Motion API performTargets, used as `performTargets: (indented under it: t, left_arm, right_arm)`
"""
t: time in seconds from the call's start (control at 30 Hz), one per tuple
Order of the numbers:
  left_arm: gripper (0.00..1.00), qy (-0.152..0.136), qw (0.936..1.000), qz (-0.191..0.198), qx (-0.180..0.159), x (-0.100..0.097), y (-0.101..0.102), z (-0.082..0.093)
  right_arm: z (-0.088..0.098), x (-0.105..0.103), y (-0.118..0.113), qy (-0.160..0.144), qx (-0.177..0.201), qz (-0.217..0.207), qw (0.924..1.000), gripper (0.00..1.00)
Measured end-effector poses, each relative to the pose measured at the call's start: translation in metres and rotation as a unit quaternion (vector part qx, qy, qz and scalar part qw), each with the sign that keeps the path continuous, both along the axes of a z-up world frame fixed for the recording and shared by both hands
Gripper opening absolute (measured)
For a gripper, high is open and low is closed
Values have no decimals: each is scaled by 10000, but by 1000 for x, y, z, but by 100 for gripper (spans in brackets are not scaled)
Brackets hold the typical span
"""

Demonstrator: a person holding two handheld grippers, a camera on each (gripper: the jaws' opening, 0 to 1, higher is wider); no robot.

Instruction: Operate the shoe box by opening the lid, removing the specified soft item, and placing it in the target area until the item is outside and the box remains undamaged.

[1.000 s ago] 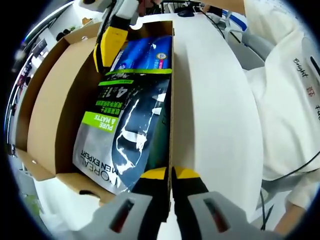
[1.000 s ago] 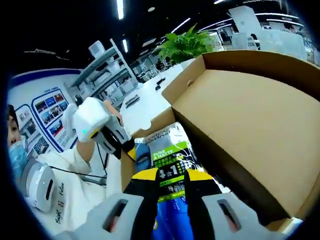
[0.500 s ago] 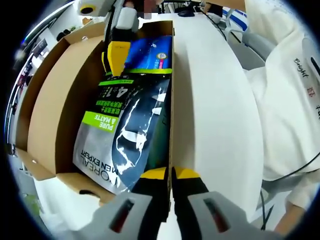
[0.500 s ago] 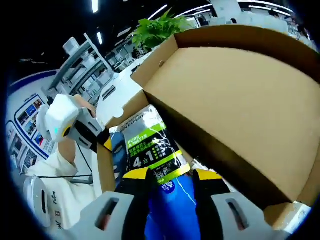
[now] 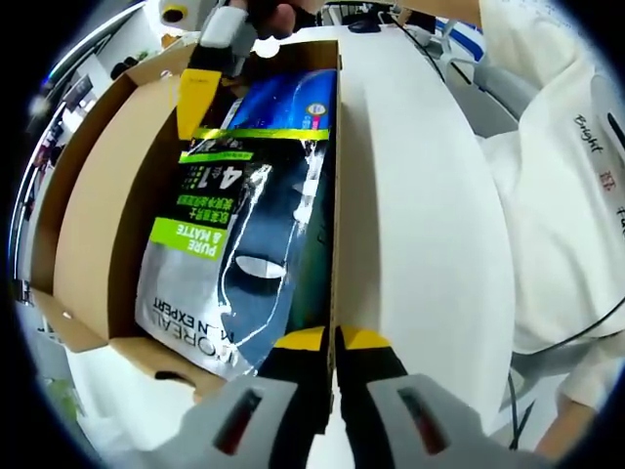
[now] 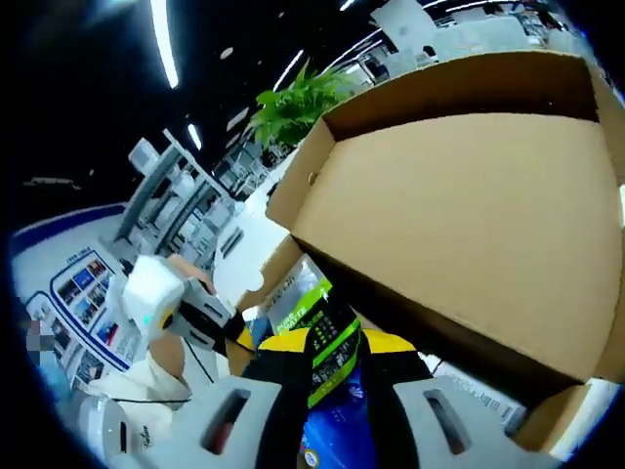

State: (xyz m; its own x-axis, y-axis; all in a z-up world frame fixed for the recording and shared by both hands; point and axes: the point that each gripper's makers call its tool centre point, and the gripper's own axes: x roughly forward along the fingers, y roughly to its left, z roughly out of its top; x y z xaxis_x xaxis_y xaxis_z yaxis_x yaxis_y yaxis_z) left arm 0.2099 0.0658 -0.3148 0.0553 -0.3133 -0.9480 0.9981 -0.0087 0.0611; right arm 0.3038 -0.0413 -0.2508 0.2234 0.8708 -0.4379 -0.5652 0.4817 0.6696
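Pinching box wall (image 5: 335, 195), L gripper (image 5: 332, 339); R gripper (image 6: 334, 342) clamps pouch (image 5: 244, 205).

The shoe box (image 5: 88, 244) stands open at its top; its raised lid (image 6: 469, 225) walls one side. The pouch (image 5: 244, 225) fills the interior. The white counter (image 5: 410, 215) alongside lies bare up to a person's sleeve (image 5: 557, 195).
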Motion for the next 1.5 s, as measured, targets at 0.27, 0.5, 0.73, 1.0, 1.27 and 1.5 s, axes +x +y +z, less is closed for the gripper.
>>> performTargets:
  t: [0.27,0.5,0.73,1.0,1.27,1.5]
  left_arm:
    - [3,9,10000,-6,10,-1,0,0]
    - [3,18,10000,1,17,-1,0,-1]
    - [3,4,10000,-17,10,0,0,-1]
    - [3,1,10000,-3,17,-1,-1,-1]
    - [3,-3,10000,13,12,0,0,-1]
    - [3,-52,9999,38,95,0,0,-1]
  right_arm:
    - [-2,-10,5,-30,85,292,9995,19]
    - [2,-15,13,88,424,312,9986,17]
    - [-8,-18,22,-1,115,434,9990,19]
    - [-13,-27,39,-99,-75,714,9974,10]
    - [-3,-25,35,-430,-74,708,9965,1]
    - [17,-29,27,-653,-60,792,9947,0]
